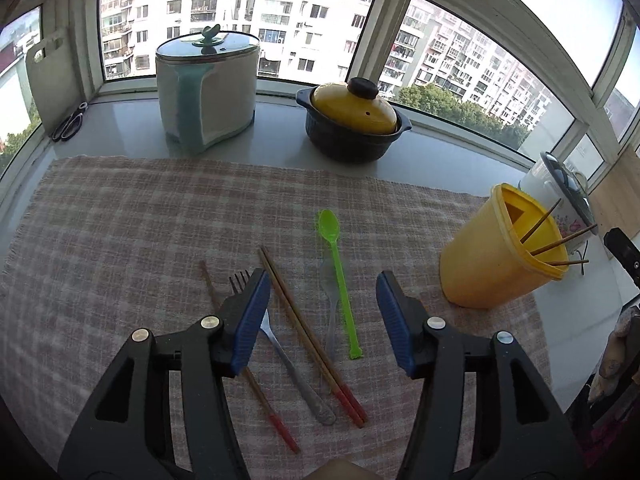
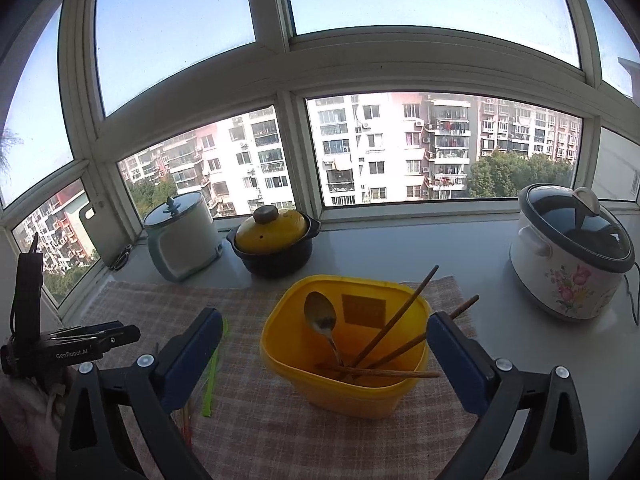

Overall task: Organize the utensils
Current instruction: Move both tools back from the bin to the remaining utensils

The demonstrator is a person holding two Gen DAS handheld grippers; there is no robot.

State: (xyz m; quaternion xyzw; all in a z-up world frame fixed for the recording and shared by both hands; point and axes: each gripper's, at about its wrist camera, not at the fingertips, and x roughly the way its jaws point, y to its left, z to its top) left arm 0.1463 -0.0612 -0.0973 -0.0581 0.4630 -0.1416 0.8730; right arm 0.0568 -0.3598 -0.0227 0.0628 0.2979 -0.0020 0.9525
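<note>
On the checked cloth (image 1: pixel 120 220) lie a green plastic spoon (image 1: pixel 336 272), a clear plastic spoon (image 1: pixel 330 320), a pair of red-tipped chopsticks (image 1: pixel 308 328), a metal fork (image 1: pixel 288 364) and one single chopstick (image 1: pixel 248 360). My left gripper (image 1: pixel 323 280) hangs open above them, touching none; its left finger hides the fork's neck. The yellow holder (image 2: pixel 344 384) stands to the right with a metal spoon (image 2: pixel 320 316) and several chopsticks (image 2: pixel 396 324) inside. My right gripper (image 2: pixel 325 316) stands wide open in front of the holder, with nothing held.
On the windowsill behind are a pale green pot with a glass lid (image 1: pixel 208 88), a dark casserole with a yellow lid (image 1: pixel 354 120), a floral cooker (image 2: pixel 568 256), a white cutting board (image 1: pixel 52 80) and scissors (image 1: pixel 70 122). The holder (image 1: pixel 496 256) stands at the cloth's right edge.
</note>
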